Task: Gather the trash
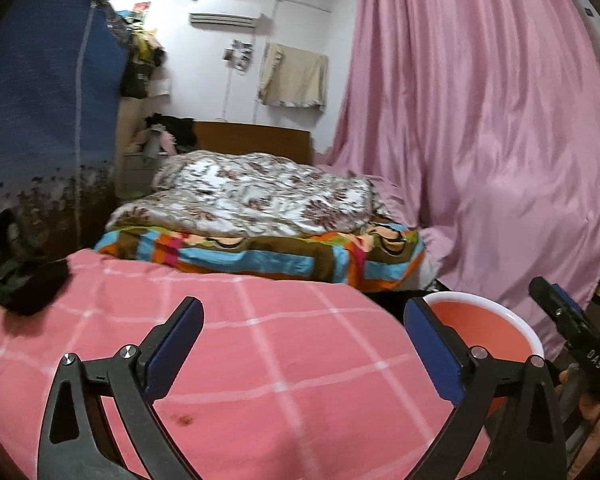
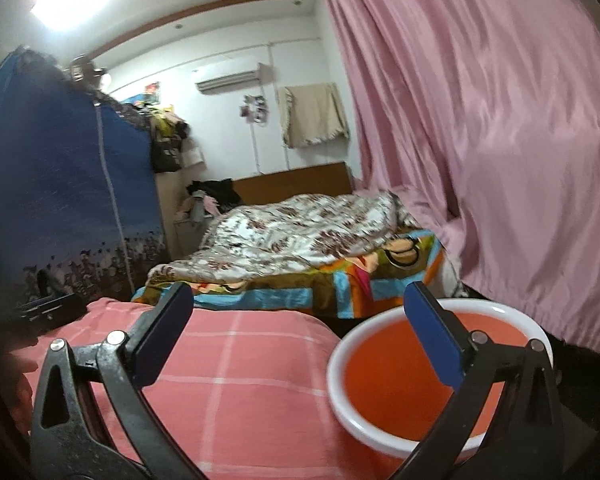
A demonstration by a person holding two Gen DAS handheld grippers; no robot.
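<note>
Both jaws stand wide with nothing between them: the left gripper [image 1: 303, 322] over the pink checked cloth [image 1: 260, 344], the right gripper [image 2: 298, 308] at that cloth's right edge, above one orange basin [image 2: 396, 376] with a white rim. No trash is discernible. One pink curtain [image 2: 480, 120] closes the right side.

A matt woven cloth [image 1: 260, 360] in pink check is seen beside a basin [image 2: 384, 436] of smooth, glossy plastic. The curtain [image 1: 480, 140] is made of shiny, satiny fabric. The fingers [image 2: 160, 344] are faced with matt blue pads on black plastic fastened with bright metal rivets. The headboard [image 1: 252, 140] is of smooth wood.
</note>
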